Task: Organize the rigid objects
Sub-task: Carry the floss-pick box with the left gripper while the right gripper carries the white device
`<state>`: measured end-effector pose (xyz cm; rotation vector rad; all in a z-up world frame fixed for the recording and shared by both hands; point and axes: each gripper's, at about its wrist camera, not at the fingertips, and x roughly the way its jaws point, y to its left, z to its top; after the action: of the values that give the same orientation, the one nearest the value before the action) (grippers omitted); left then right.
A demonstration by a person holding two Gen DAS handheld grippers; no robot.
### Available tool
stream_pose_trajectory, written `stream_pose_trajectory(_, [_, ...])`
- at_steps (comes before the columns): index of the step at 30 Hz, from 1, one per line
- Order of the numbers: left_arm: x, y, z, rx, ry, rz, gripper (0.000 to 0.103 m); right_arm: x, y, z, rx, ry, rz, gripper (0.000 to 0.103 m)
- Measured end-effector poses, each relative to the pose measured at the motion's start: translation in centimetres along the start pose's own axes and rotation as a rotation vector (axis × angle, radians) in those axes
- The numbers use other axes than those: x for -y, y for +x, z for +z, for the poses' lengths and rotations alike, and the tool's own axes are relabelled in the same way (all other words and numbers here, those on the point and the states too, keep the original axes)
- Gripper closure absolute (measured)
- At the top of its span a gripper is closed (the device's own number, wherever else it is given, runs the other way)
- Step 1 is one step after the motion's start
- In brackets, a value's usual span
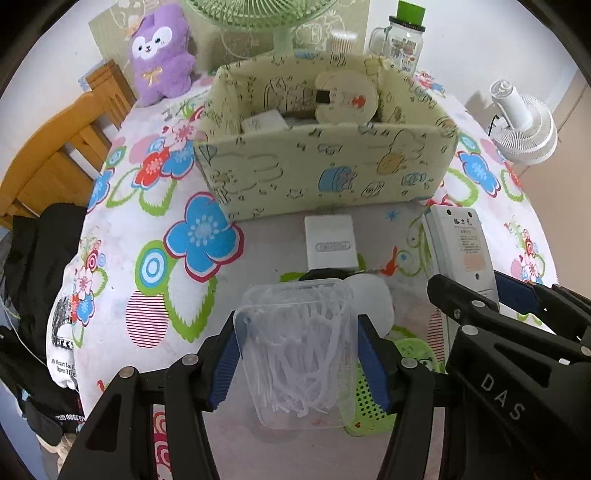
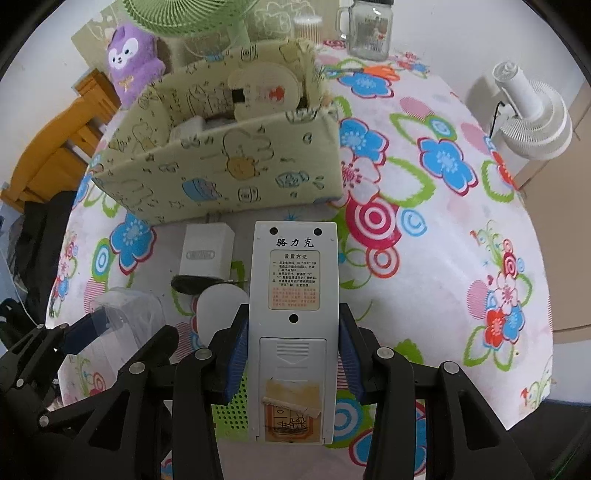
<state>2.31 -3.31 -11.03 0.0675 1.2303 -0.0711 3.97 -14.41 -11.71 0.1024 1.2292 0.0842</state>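
Holding two things at once, we have the left gripper (image 1: 297, 347) with its jaws closed on a clear floss box (image 1: 295, 354), and the right gripper (image 2: 293, 350) with its jaws closed on a white remote (image 2: 293, 295), back side up. Both sit over the flowered table (image 2: 461, 258), near each other. Ahead of us stands the yellow fabric bin (image 1: 325, 166), with a round cream item (image 1: 347, 98) leaning inside it. Between the bin and our grippers lies a white charger (image 1: 330, 242), just beside a black-handled thing (image 2: 192, 282) that we cannot identify. Behind the bin we see a purple plush (image 1: 160, 55) and a glass jar (image 2: 369, 31).
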Motion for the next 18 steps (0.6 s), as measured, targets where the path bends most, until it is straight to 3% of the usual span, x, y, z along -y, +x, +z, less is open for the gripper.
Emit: stream_pose_trajectory(18, [1.3,-4.1,0.3,0.076,-0.037,0.038,0.042,0.5,-4.2,0.8,0.066,-0.055,0.046,0.056])
